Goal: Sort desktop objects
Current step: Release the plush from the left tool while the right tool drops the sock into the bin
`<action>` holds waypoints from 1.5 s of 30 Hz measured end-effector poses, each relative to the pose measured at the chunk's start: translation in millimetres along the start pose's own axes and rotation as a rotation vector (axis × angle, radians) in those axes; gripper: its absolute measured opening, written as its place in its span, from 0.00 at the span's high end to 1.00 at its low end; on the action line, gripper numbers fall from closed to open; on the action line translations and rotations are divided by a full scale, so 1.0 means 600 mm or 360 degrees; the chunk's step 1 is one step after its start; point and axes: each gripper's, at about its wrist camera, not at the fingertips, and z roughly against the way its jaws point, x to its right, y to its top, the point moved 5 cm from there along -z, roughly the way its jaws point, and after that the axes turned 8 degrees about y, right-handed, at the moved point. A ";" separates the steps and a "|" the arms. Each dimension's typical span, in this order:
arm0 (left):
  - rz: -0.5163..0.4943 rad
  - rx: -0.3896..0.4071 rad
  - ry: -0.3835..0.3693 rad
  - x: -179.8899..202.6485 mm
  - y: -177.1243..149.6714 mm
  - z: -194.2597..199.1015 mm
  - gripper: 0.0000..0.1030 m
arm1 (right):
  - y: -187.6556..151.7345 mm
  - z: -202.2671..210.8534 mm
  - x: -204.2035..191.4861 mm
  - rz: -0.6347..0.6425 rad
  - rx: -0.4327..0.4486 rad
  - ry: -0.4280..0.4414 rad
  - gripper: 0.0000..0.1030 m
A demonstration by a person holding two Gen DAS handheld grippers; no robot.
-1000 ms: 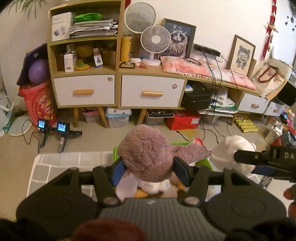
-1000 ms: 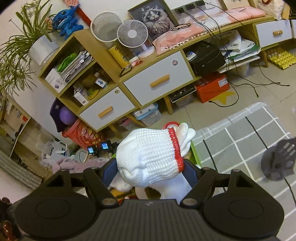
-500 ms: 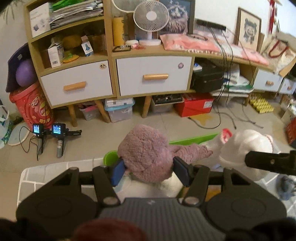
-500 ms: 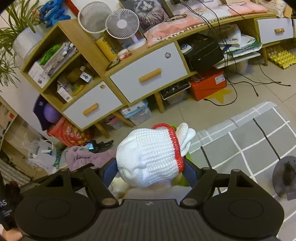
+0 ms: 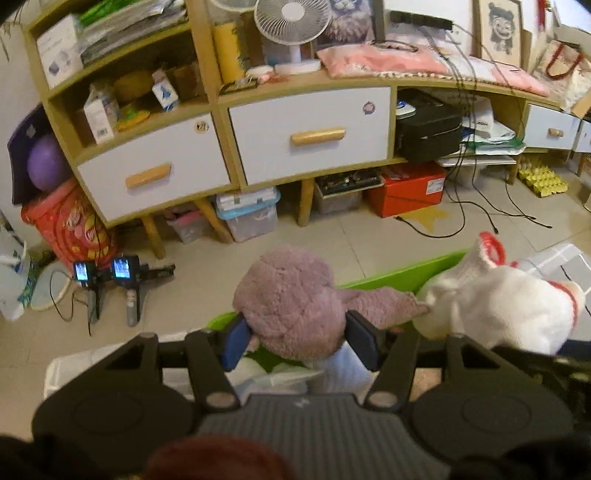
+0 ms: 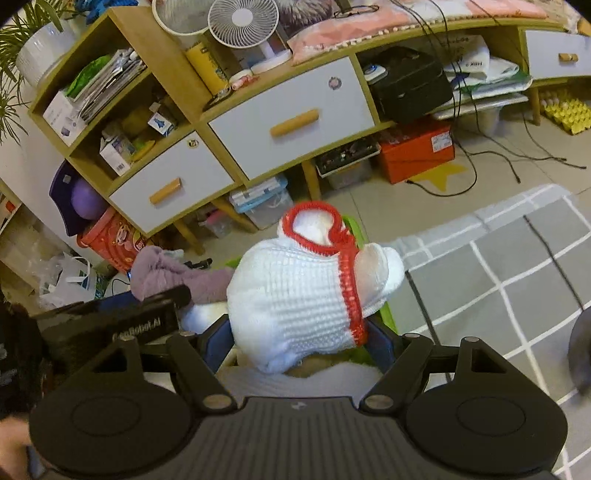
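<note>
Cluttered wooden shelving (image 5: 207, 122) with white drawers (image 5: 310, 136) fills the upper half of both views; a white desk fan (image 5: 291, 22) is seen on top, storage boxes and a red box (image 5: 406, 188) underneath on the tiled floor (image 5: 369, 243). A grey checked cloth (image 6: 498, 280) is seen covering the worktop at the right of the right wrist view.

Left gripper (image 5: 295, 338): clamped on a mauve fleece glove (image 5: 291, 302), blue pads pressed against both sides, glove at lower centre of the left wrist view, one fuzzy finger stretched right toward the white glove (image 5: 498, 306). In the right wrist view the same mauve glove (image 6: 166, 273) is seen at centre left, behind the black body of the left gripper.

Right gripper (image 6: 299, 339): clamped on the white knit glove (image 6: 295, 291) with red cuff trim, held bunched at frame centre, cuff opening turned up.

A green bin (image 5: 399, 275) is seen just behind and below both gloves; its rim runs across the centre right of the left wrist view, and a strip of it (image 6: 388, 317) shows beside the white glove in the right wrist view. Both gloves are held above it, side by side and nearly touching. Bin contents are mostly hidden.
</note>
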 end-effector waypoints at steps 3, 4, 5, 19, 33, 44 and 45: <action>0.0044 -0.0062 -0.0004 -0.006 -0.013 -0.023 0.47 | 0.000 -0.001 0.001 0.0009 0.0001 0.0003 0.26; 0.0072 -0.0065 -0.0019 -0.009 -0.017 -0.026 0.47 | 0.001 -0.002 0.001 0.0008 0.0001 0.0006 0.26; 0.0107 -0.0064 -0.0042 -0.014 -0.019 -0.027 0.47 | 0.000 -0.003 0.003 0.0002 -0.0002 0.0010 0.26; 0.0062 -0.0061 -0.0051 -0.010 -0.021 0.005 0.30 | 0.002 0.009 0.004 -0.0064 -0.0036 -0.0004 0.19; 0.0068 -0.0016 -0.0056 -0.009 -0.034 0.113 0.06 | 0.001 0.099 -0.029 -0.0079 -0.0039 -0.0020 0.12; 0.0124 -0.0027 -0.0050 -0.019 -0.087 0.223 0.01 | -0.039 0.183 -0.055 -0.0028 -0.0080 -0.0058 0.12; 0.0129 -0.0031 -0.0051 -0.019 -0.093 0.230 0.01 | -0.044 0.190 -0.057 -0.0022 -0.0080 -0.0058 0.12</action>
